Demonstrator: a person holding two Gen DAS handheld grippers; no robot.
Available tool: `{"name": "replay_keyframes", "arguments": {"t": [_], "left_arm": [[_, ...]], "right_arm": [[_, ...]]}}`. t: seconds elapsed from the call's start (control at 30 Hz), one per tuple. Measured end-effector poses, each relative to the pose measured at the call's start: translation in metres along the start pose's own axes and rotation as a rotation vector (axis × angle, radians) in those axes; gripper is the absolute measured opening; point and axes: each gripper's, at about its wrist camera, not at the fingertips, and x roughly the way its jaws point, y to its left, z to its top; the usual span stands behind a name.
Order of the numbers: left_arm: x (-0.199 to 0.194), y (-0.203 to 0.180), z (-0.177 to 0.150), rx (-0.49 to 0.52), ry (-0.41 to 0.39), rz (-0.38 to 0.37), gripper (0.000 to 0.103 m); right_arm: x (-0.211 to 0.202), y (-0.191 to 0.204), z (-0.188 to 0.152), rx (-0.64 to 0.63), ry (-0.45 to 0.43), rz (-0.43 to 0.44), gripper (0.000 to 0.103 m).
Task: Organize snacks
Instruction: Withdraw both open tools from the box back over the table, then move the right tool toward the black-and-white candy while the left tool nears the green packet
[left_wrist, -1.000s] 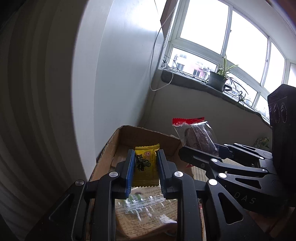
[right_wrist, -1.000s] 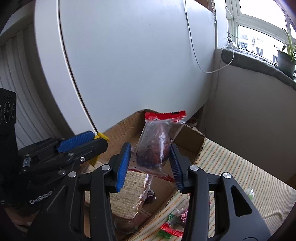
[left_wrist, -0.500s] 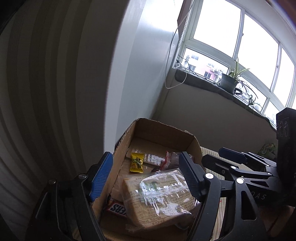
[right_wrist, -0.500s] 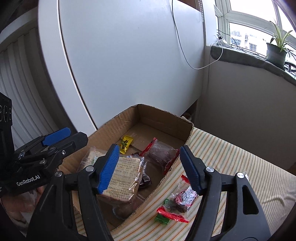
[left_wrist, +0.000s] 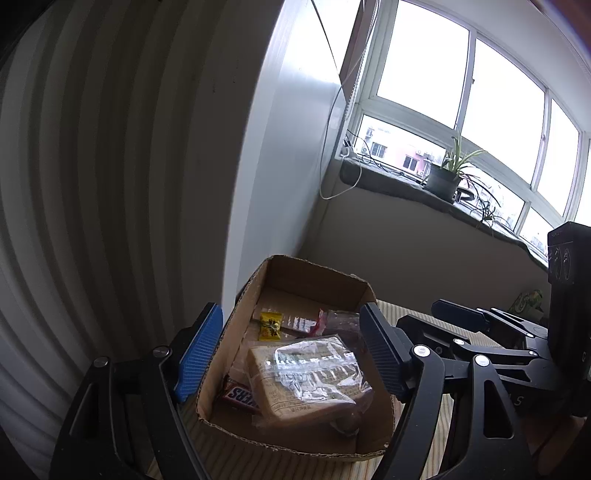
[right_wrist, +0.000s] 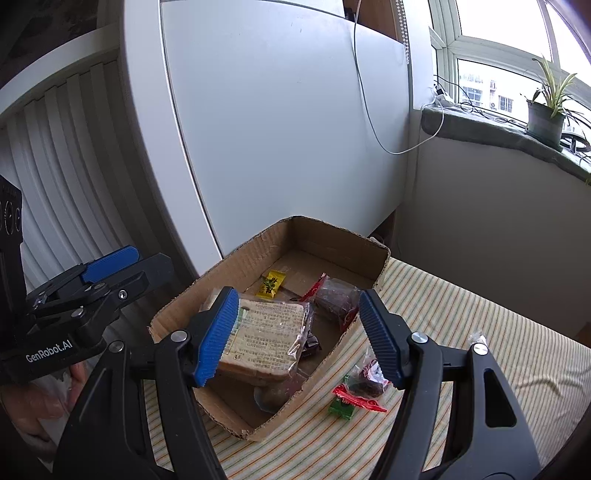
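A potted plant (right_wrist: 546, 118) stands on the dark window sill (right_wrist: 487, 129) below the window (left_wrist: 461, 92). A thin white cable (right_wrist: 373, 122) hangs across the white panel (right_wrist: 277, 129), beside a ribbed white wall (left_wrist: 92, 184). A striped cloth (right_wrist: 480, 332) covers the surface below.

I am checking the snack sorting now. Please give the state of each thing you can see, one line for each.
Left gripper: open, jaws have just been opening, holds nothing.
Right gripper: open, jaws just opened, holds nothing.
Cardboard box: open top, on the striped cloth.
Yellow candy: lying in the box.
Dark snack packet: lying in the box.
Wrapped bread: in the box.
Small packets: outside, on the cloth.
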Motion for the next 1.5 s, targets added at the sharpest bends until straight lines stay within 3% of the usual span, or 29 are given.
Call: {"name": "replay_keyframes", "arguments": {"t": [0.3, 0.73, 0.97, 1.27, 1.5], "left_arm": [[-0.005, -0.04, -0.01, 0.066, 0.024, -0.037, 0.077], [-0.024, -0.166, -0.046, 0.279, 0.061, -0.141, 0.077], [-0.034, -0.197, -0.057, 0.335, 0.066, -0.17, 0.077], [-0.026, -0.193, -0.064, 0.324, 0.085, -0.162, 0.077], [0.016, -0.178, -0.09, 0.232, 0.224, -0.156, 0.077]], "right_arm": [[-0.039, -0.04, -0.031, 0.079, -0.015, -0.048, 0.071], [-0.131, -0.137, -0.093, 0.251, -0.083, -0.157, 0.071], [-0.154, -0.149, -0.107, 0.273, -0.11, -0.168, 0.072], [-0.133, -0.155, -0.11, 0.257, -0.057, -0.171, 0.072], [-0.074, -0.175, -0.103, 0.176, 0.077, -0.159, 0.081]]}}
